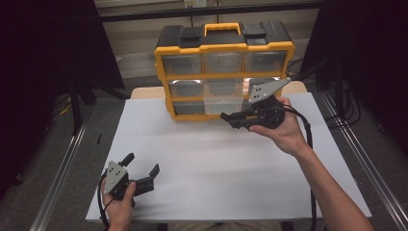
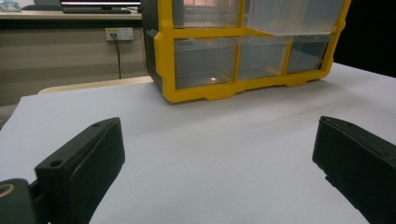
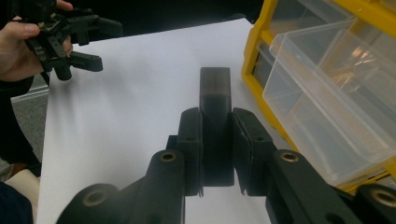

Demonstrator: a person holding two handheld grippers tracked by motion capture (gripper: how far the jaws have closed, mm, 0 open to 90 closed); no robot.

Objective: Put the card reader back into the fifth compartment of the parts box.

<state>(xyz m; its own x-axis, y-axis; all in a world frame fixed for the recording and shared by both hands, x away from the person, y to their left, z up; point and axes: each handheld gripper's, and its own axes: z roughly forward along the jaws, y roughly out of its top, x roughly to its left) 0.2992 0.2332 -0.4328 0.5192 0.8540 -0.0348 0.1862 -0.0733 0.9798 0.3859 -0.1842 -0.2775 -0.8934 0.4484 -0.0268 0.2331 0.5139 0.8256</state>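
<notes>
Clamped in the right gripper [image 3: 215,154] — a dark block [image 3: 215,112], long axis forward, beside the open drawer [image 3: 327,112]; left gripper [image 1: 142,175] held spread, well apart.

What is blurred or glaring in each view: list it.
High view: glare on the organizer's middle drawers, dark surroundings. Left gripper view: near jaws soft, small glint on a lower drawer. Right gripper view: right gripper knuckles blurred; held dark block fairly sharp.
</notes>
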